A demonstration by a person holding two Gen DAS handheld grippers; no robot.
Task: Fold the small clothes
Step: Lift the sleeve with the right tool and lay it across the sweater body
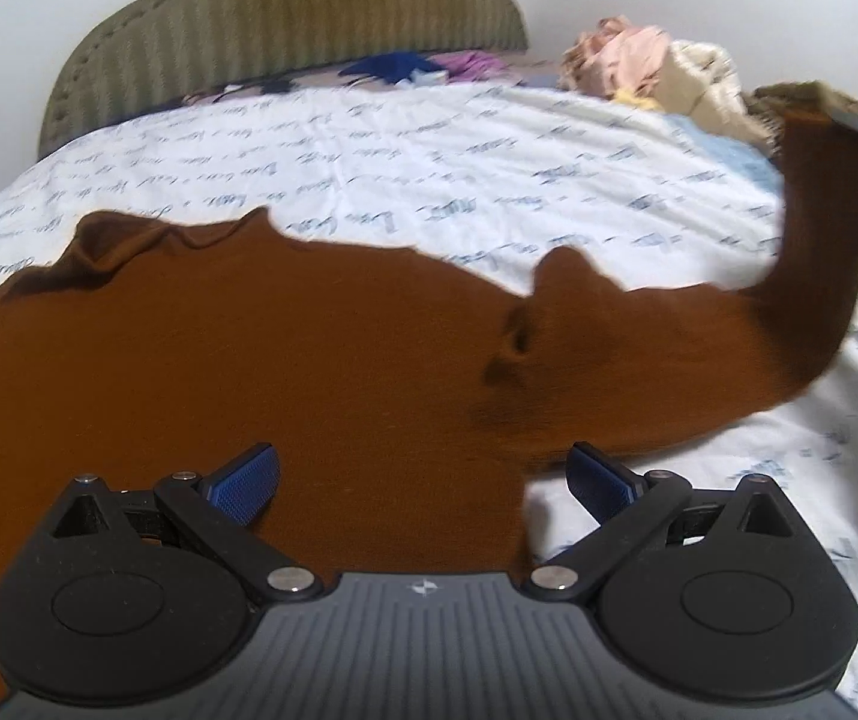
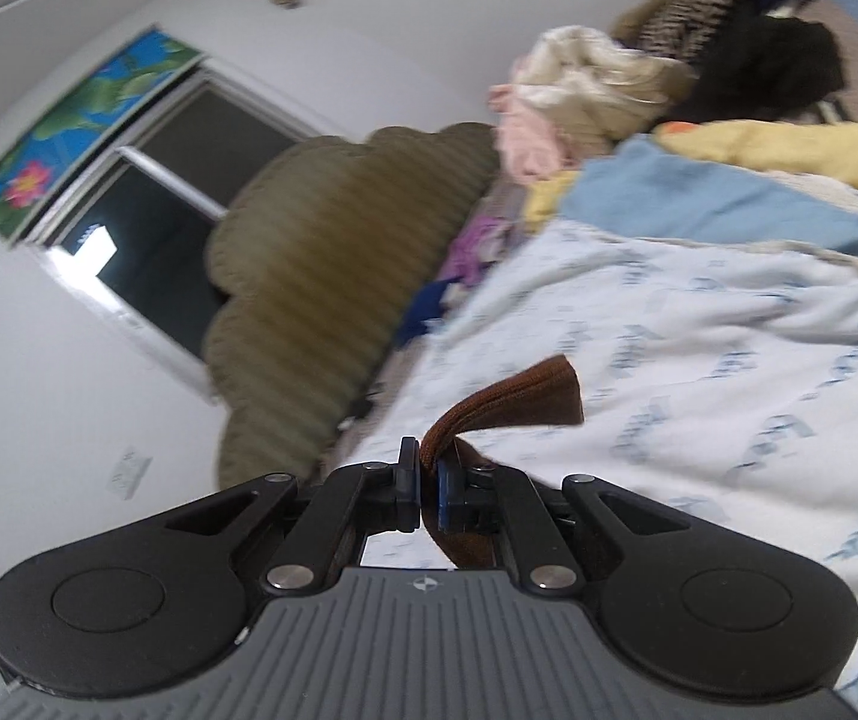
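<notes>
A brown garment (image 1: pixel 237 360) lies spread on the white printed bedsheet (image 1: pixel 429 156). One sleeve (image 1: pixel 819 228) is lifted up at the right, its end held by my right gripper (image 1: pixel 855 117), which shows only blurred there. In the right wrist view my right gripper (image 2: pixel 427 480) is shut on the brown sleeve cuff (image 2: pixel 519 402), which curls out past the pads. My left gripper (image 1: pixel 423 480) hangs open just above the near part of the garment, nothing between its blue pads (image 1: pixel 246 483).
A pile of mixed clothes (image 1: pixel 657 78) sits at the bed's far right corner, also seen as pile (image 2: pixel 639 96). An olive padded headboard (image 1: pixel 291 18) stands at the back, with blue and purple items (image 1: pixel 405 66) below it. A window (image 2: pixel 177 210) is in the wall.
</notes>
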